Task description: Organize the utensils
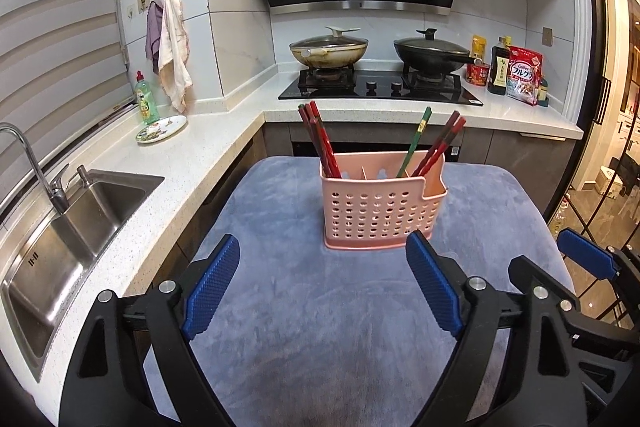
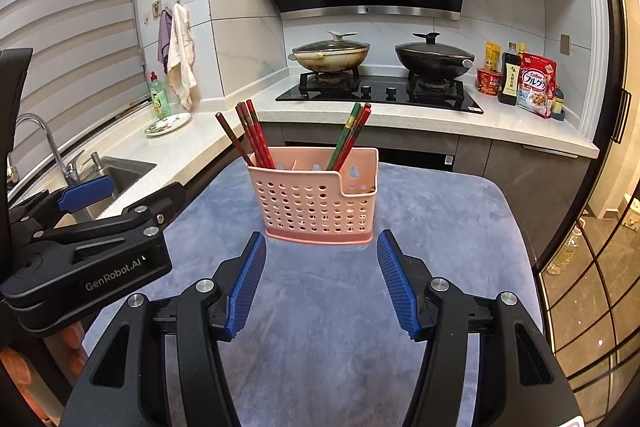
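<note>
A pink perforated utensil holder (image 1: 380,207) stands upright on a blue-grey cloth (image 1: 300,307); it also shows in the right wrist view (image 2: 316,203). Red chopsticks (image 1: 320,143) lean in its left compartment. A green chopstick (image 1: 418,139) and more red ones (image 1: 440,147) lean in the right part. My left gripper (image 1: 324,255) is open and empty, just short of the holder. My right gripper (image 2: 320,251) is open and empty, also just in front of the holder. The right gripper shows at the left view's right edge (image 1: 584,259), the left gripper at the right view's left (image 2: 84,195).
A steel sink (image 1: 60,239) with a tap lies to the left. A hob (image 1: 380,87) with two lidded pans stands behind. A plate (image 1: 162,129) and a green bottle (image 1: 146,99) sit on the counter. Bottles and food packs (image 1: 516,75) stand far right.
</note>
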Demonstrator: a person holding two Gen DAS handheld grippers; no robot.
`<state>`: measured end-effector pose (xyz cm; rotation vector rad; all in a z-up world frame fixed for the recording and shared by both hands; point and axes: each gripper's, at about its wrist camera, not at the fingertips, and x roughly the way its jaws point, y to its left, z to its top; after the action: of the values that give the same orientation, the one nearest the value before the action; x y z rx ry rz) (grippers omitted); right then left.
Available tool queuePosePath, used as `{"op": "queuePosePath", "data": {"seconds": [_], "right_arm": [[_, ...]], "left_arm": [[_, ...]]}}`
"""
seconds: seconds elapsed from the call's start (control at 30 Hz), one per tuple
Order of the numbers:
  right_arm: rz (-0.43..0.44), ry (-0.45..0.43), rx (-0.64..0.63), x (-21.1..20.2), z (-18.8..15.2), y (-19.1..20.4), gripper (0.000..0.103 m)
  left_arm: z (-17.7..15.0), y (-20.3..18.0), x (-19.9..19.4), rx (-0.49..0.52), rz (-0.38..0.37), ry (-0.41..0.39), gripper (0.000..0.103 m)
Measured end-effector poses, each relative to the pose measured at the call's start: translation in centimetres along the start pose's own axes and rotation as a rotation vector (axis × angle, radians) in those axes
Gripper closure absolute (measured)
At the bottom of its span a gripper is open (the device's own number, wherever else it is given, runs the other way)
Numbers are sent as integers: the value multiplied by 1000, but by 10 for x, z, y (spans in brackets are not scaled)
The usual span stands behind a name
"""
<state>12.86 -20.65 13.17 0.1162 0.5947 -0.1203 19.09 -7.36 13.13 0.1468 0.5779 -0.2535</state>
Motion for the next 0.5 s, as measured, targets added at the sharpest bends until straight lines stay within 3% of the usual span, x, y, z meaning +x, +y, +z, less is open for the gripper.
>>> {"op": "queuePosePath", "data": {"seconds": [0.4, 0.5], "right_arm": [[-33, 32, -15, 8, -14, -4, 24], [-35, 42, -13, 11, -18, -4, 23]], "left_arm": [[-21, -1, 11, -10, 5, 53, 19], [-25, -1, 15, -11, 7, 64, 19]]}}
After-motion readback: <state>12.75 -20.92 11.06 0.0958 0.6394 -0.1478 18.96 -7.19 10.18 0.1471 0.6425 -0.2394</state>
